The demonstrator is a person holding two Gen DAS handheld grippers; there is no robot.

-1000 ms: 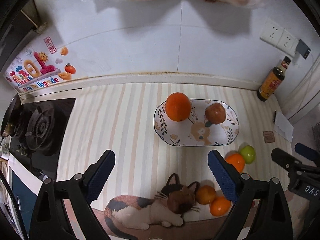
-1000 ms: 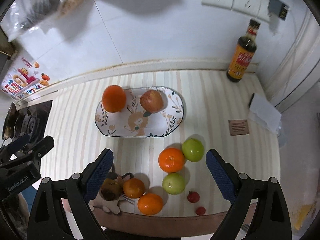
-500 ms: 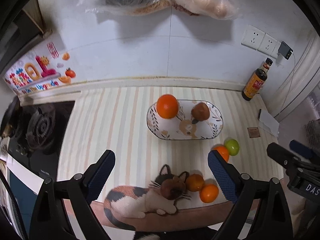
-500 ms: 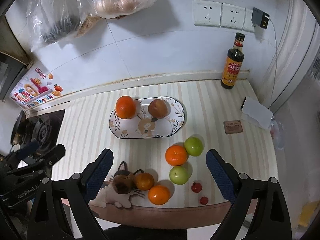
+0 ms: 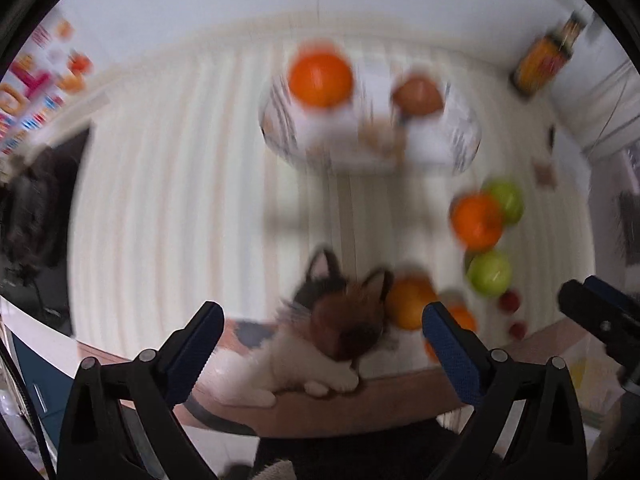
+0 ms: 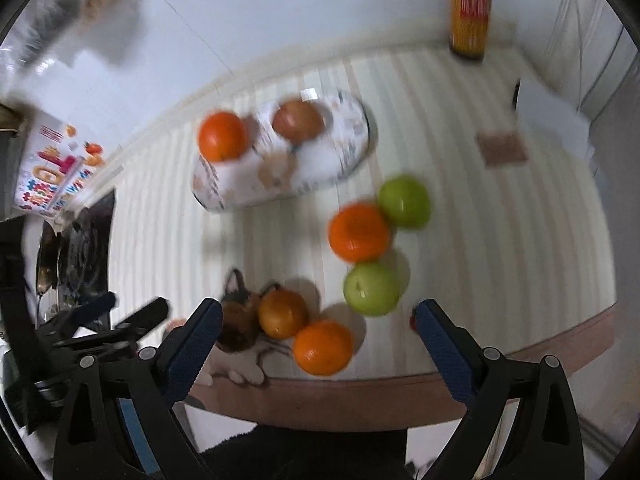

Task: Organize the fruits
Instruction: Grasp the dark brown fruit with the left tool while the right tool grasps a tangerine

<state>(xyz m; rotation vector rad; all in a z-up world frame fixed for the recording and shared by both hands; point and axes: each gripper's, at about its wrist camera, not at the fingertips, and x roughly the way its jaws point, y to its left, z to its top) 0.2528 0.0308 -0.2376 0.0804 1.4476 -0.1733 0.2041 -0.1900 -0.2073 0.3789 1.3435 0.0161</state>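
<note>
Both fisheye views are brightly lit, heavily motion-blurred, bent at the edges, with soft shadows beneath fruit.

free: striped counter (image 6: 168, 216) left | blocked: loose fruit cluster (image 6: 360, 232) right

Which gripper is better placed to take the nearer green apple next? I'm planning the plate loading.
Right, probably. In its own view the right gripper stands open with the green apple just ahead between its fingers. The left gripper, also open and empty, faces the cat print, the apple off to its side.
</note>
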